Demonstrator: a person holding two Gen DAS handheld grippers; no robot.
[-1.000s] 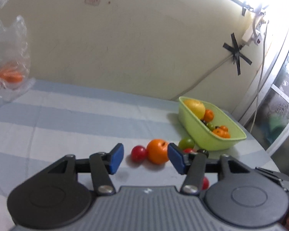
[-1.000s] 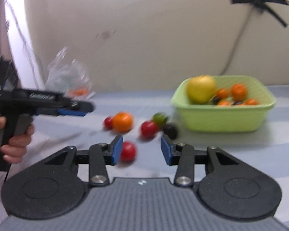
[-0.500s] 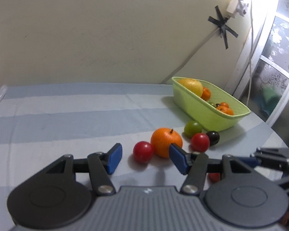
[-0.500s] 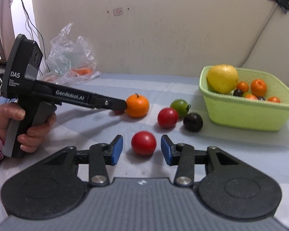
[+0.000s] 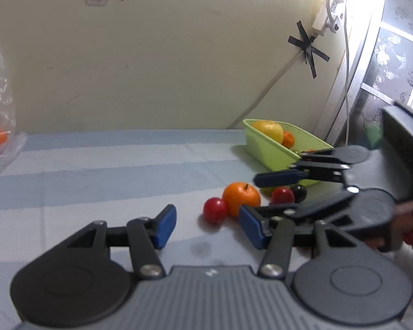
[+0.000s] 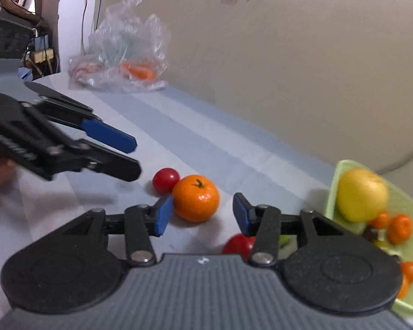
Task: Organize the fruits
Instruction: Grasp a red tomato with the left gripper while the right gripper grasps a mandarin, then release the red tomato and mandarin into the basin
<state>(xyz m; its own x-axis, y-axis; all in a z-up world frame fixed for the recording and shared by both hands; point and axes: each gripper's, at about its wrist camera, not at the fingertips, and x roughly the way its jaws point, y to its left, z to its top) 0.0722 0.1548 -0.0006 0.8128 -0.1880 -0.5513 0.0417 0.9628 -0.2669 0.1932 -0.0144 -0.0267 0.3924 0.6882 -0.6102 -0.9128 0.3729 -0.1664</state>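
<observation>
An orange lies on the striped cloth between the fingers of my right gripper. Its jaws are opening; the left pad is at the orange's side and the right pad stands apart. In the left wrist view the right gripper reaches in from the right around the orange. My left gripper holds nothing and its jaws are closing. A small red fruit lies just ahead of its tips. From the left of the right wrist view the left gripper points at that red fruit.
A green basket holding a yellow fruit and several small oranges stands at the right. Another red fruit, a dark plum and a green fruit lie in front of it. A plastic bag sits far left by the wall.
My right gripper has swung left from a red fruit to the orange, rolled, and spread its fingers wider. It now crosses into the left wrist view. The left gripper shifted slightly.
</observation>
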